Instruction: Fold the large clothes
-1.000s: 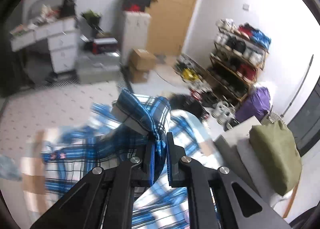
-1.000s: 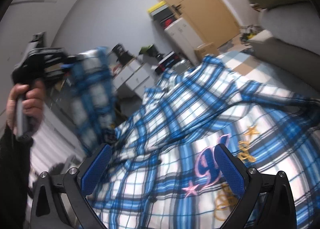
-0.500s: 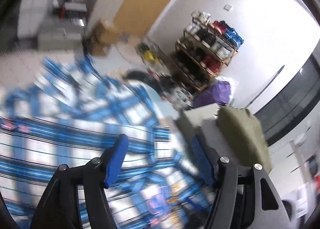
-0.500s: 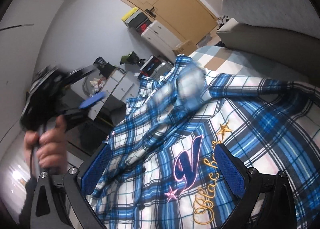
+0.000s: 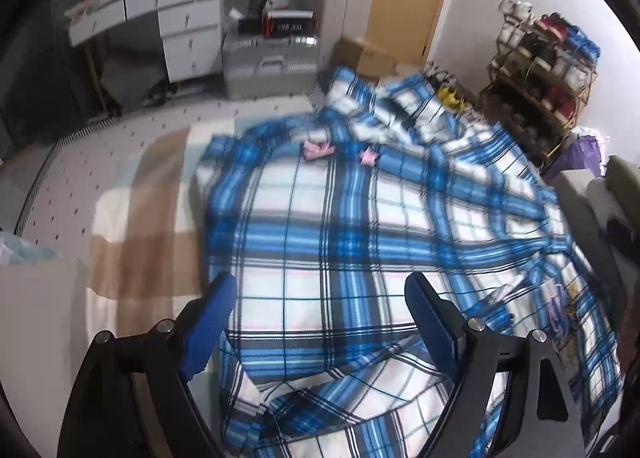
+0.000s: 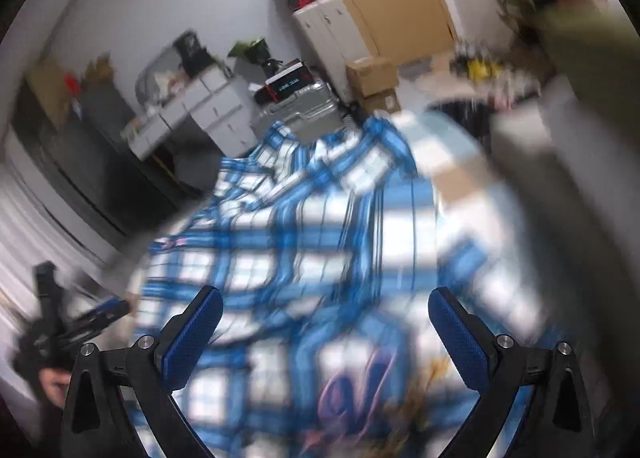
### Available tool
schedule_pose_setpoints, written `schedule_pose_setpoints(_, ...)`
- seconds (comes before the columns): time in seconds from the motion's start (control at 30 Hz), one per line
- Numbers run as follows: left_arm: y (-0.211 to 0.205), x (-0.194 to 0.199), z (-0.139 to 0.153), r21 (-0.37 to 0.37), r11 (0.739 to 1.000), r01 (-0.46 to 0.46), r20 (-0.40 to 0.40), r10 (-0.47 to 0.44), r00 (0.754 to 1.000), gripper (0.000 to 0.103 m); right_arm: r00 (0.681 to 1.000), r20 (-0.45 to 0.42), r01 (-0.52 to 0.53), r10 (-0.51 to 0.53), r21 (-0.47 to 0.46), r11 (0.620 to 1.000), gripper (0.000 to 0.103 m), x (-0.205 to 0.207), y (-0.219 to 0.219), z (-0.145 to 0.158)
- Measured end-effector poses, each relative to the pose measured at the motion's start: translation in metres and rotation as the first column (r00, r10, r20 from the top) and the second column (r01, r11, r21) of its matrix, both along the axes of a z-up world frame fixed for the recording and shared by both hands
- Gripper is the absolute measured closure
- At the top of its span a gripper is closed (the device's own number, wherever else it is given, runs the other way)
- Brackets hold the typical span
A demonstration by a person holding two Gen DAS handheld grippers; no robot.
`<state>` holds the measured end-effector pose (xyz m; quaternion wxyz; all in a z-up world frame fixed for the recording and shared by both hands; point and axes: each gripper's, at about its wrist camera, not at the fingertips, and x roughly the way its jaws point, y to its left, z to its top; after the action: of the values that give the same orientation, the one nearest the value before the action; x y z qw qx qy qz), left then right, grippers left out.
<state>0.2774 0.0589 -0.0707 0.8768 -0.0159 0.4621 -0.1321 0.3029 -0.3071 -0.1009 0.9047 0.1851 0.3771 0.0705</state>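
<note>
A large blue and white plaid shirt [image 5: 360, 217] lies spread on a checked mat [image 5: 136, 225] on the floor, with a sleeve folded across its far part. My left gripper [image 5: 320, 310] is open and empty, hovering over the shirt's near edge. In the right wrist view the same shirt [image 6: 304, 242] is blurred; embroidered lettering shows near the bottom. My right gripper [image 6: 324, 330] is open and empty above it. The left gripper [image 6: 68, 326] and the hand holding it show at the lower left of that view.
A grey case [image 5: 268, 65], white drawers [image 5: 188, 41] and cardboard boxes [image 5: 360, 53] stand beyond the mat. A shoe rack [image 5: 540, 73] is at the right wall. A grey sofa [image 6: 540, 161] with an olive cushion [image 6: 592, 57] borders the mat's right side.
My left gripper let go of the shirt's sleeve, which now lies folded over the shirt, and pulled back to the near edge. The right gripper stayed open and swung, blurring its view.
</note>
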Motion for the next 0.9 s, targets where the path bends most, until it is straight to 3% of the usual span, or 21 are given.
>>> schedule_pose_setpoints(0.07,-0.002,0.008,-0.011,0.007,1.000,0.021,-0.048,-0.021,0.999,0.020,0.997,-0.043,-0.063,0.059,-0.117,0.991,0.000,0.037,0.019,0.004)
schedule_pose_setpoints(0.13,-0.008,0.012,-0.019,0.034,0.999,0.015,-0.035,-0.014,0.999,0.020,0.989,-0.090,-0.131,0.117,-0.166,0.977,0.000,0.063,0.036,0.000)
schedule_pose_setpoints(0.23,-0.013,0.008,-0.026,0.078,0.996,0.037,-0.039,-0.034,0.999,0.020,0.959,-0.164,-0.263,0.229,-0.230,0.937,0.016,0.103,0.074,-0.017)
schedule_pose_setpoints(0.33,-0.008,0.012,-0.039,0.088,0.995,0.050,-0.099,-0.042,0.994,0.020,0.935,-0.253,-0.320,0.248,-0.302,0.898,0.027,0.131,0.095,-0.047)
schedule_pose_setpoints(0.37,-0.007,0.012,-0.037,0.101,0.993,0.065,-0.090,-0.056,0.994,0.020,0.926,-0.294,-0.327,0.236,-0.316,0.891,0.040,0.139,0.097,-0.060)
schedule_pose_setpoints(0.43,-0.005,0.015,-0.030,0.132,0.988,0.086,-0.129,-0.069,0.989,0.021,0.920,-0.336,-0.319,0.201,-0.347,0.882,0.046,0.149,0.095,-0.076)
schedule_pose_setpoints(0.53,-0.005,0.018,0.007,0.098,0.991,0.095,-0.046,-0.091,0.995,0.020,0.931,-0.318,-0.294,0.180,-0.360,0.885,0.045,0.150,0.090,-0.075)
schedule_pose_setpoints(0.63,-0.021,0.034,0.031,0.083,0.989,0.119,0.004,-0.120,0.993,0.020,0.942,-0.287,-0.260,0.175,-0.290,0.921,0.046,0.146,0.077,-0.069)
schedule_pose_setpoints(0.7,-0.032,0.053,0.023,0.098,0.987,0.129,-0.042,-0.125,0.991,0.021,0.957,-0.238,-0.233,0.168,-0.277,0.932,0.052,0.140,0.071,-0.060)
schedule_pose_setpoints(0.73,-0.034,0.061,0.014,0.103,0.986,0.128,-0.076,-0.120,0.990,0.026,0.963,-0.212,-0.222,0.165,-0.282,0.933,0.053,0.135,0.069,-0.054)
schedule_pose_setpoints(0.77,-0.036,0.070,0.001,0.128,0.985,0.120,-0.131,-0.103,0.986,0.037,0.967,-0.190,-0.217,0.168,-0.283,0.934,0.055,0.131,0.067,-0.048)
schedule_pose_setpoints(0.83,-0.031,0.083,-0.025,0.132,0.986,0.105,-0.205,-0.077,0.976,0.043,0.971,-0.164,-0.215,0.172,-0.295,0.931,0.060,0.123,0.066,-0.036)
schedule_pose_setpoints(0.87,-0.027,0.087,-0.036,0.130,0.988,0.087,-0.224,-0.056,0.973,0.044,0.971,-0.157,-0.219,0.179,-0.295,0.930,0.061,0.119,0.064,-0.032)
schedule_pose_setpoints(0.9,-0.025,0.087,-0.035,0.127,0.989,0.070,-0.193,-0.044,0.980,0.043,0.971,-0.155,-0.223,0.184,-0.293,0.930,0.061,0.121,0.064,-0.029)
